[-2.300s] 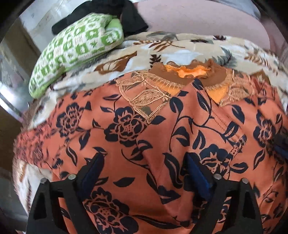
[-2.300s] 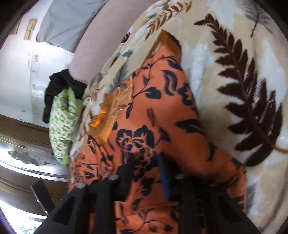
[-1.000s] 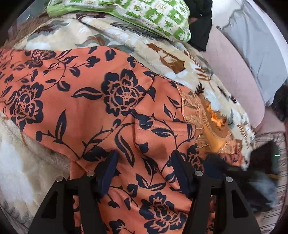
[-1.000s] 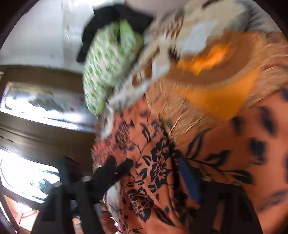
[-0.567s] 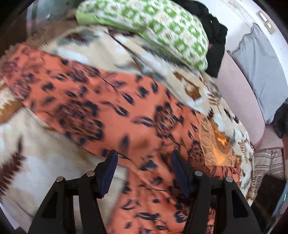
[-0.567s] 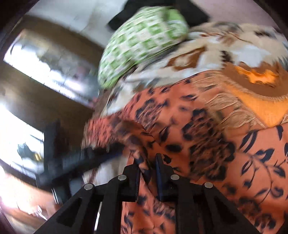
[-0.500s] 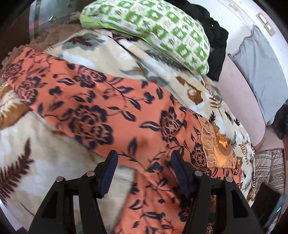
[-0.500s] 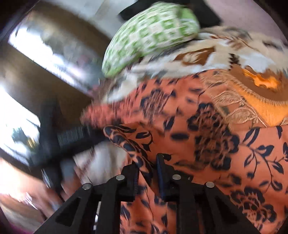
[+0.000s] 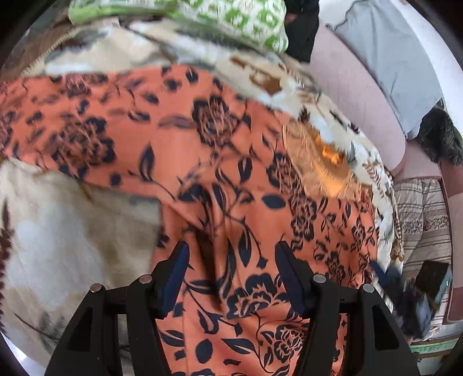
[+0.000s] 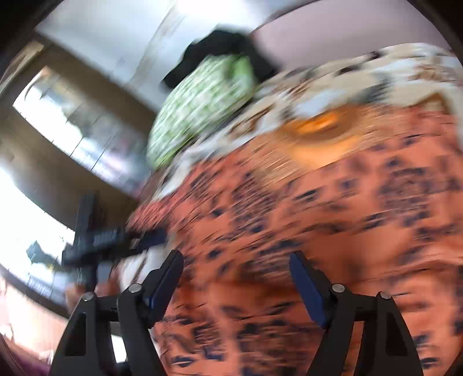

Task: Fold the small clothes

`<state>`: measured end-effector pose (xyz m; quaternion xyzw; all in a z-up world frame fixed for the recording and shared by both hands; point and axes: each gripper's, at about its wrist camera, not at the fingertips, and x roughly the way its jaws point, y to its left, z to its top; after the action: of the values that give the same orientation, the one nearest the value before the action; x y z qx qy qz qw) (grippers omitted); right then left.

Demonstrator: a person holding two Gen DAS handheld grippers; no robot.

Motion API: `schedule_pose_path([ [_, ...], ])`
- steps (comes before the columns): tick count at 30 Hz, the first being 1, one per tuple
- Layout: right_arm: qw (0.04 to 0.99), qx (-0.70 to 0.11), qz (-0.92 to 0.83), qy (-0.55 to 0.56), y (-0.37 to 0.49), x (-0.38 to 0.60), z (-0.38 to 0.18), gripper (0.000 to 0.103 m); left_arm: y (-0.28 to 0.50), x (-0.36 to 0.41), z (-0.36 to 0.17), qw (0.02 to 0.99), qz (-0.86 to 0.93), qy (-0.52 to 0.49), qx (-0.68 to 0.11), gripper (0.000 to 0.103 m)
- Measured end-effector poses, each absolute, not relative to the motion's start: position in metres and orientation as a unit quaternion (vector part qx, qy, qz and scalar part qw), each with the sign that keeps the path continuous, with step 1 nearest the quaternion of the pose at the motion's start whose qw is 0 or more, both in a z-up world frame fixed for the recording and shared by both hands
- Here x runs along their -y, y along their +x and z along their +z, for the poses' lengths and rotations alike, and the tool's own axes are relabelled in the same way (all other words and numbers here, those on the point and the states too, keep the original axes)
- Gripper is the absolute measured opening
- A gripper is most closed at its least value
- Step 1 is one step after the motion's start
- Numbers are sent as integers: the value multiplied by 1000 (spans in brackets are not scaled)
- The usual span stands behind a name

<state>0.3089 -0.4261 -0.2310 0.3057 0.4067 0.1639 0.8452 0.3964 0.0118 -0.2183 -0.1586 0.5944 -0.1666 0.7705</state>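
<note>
An orange garment with dark blue flowers [image 9: 220, 162] lies spread on a cream leaf-patterned blanket [image 9: 72, 237], its gold-trimmed neckline [image 9: 321, 162] toward the right. My left gripper [image 9: 233, 260] hovers open just above the garment's body, nothing pressed between its blue pads. In the blurred right wrist view my right gripper [image 10: 235, 272] hangs over the same garment [image 10: 318, 217]. Its jaws are opening wide, with no cloth between them. The left gripper [image 10: 110, 240] shows at the garment's left edge. The right gripper [image 9: 405, 295] appears as a blur at the lower right.
A green-and-white pillow [image 9: 202, 17] and a black cloth [image 9: 301, 29] lie beyond the blanket. A grey pillow [image 9: 390, 57] rests on pink bedding [image 9: 356, 95], with striped bedding [image 9: 422, 219] at right. A wooden-framed window [image 10: 72, 115] stands behind.
My right gripper, shut on a fold of the garment half a second ago, has opened, let it go and drawn back. My left gripper has shifted across the garment, staying open.
</note>
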Motion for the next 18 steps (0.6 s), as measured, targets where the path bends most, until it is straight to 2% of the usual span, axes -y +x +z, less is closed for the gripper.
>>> schedule_pose_path([
  [2,849,-389,122,335,306,457,-236,64,394,-6,-224,769,-164,-148,-600,62],
  [3,845,-381,107,360,305,475,-241,64,390,-4,-225,774,-159,-143,-597,55],
  [4,840,-376,97,378,306,487,-245,64,388,0,-223,781,-156,-132,-590,38],
  [5,835,-375,88,394,307,499,-249,64,390,4,-223,784,-157,-124,-588,31],
  [7,837,-381,68,388,313,507,-254,64,390,8,-222,793,-151,-110,-580,26],
  [8,842,-384,51,376,313,510,-255,64,391,10,-221,798,-150,-106,-574,19],
  [14,816,-389,8,427,326,536,-281,64,398,23,-218,818,-146,-67,-552,16],
  [18,788,-425,-23,445,327,548,-306,42,405,26,-232,809,-131,-62,-569,16],
])
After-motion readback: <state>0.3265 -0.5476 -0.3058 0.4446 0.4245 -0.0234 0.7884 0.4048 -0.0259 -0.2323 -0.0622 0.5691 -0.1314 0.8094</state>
